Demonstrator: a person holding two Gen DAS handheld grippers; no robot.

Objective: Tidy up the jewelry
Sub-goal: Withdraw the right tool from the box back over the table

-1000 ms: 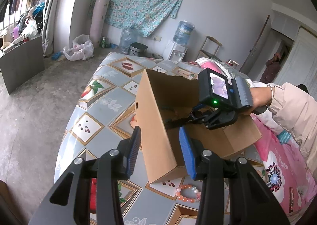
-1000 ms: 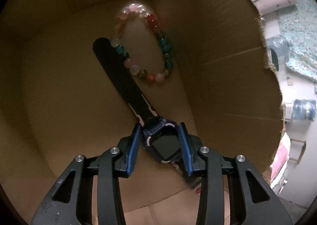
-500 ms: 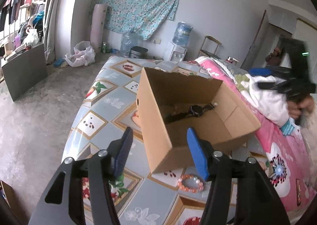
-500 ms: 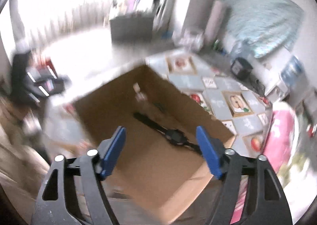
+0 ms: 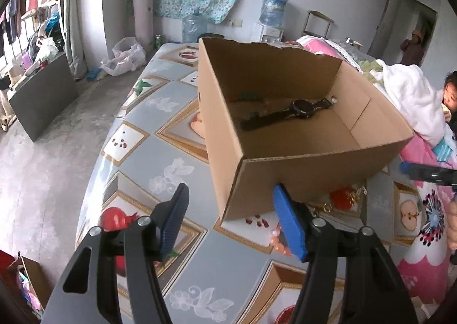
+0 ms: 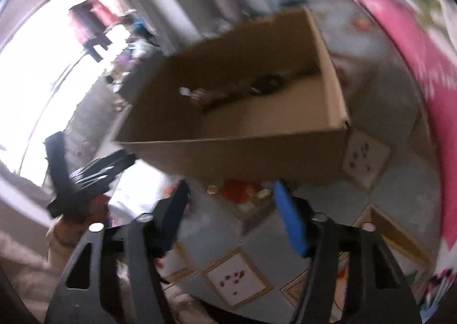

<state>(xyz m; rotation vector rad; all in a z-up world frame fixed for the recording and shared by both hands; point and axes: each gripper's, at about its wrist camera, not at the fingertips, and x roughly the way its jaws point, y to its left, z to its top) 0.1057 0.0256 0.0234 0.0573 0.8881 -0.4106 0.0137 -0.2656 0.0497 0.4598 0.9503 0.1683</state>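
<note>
An open cardboard box (image 5: 285,169) stands on the patterned table. Inside lie a black watch (image 5: 300,108) and a coloured bead bracelet (image 5: 247,95) by the far wall. My left gripper (image 5: 230,195) hovers before the box's near corner, its jaws opening with nothing between them. A pink bead bracelet (image 5: 278,241) lies on the table, half hidden behind its right finger. Gold jewelry (image 5: 352,194) lies by the box's front wall. In the blurred right wrist view, my right gripper (image 6: 228,207) is outside the box (image 6: 242,149), jaws closing on nothing, with the gold jewelry (image 6: 258,194) just beyond.
The tablecloth (image 5: 148,158) has fruit squares; its left edge drops to a concrete floor. A pink flowered cover (image 5: 428,224) and white bedding lie to the right. A person sits at the far right; another stands in the doorway. Water bottles stand by the back wall.
My right gripper let go of the watch inside the box, pulled out, rolled and swung away in front of the box. My left gripper widened and sank toward the table.
</note>
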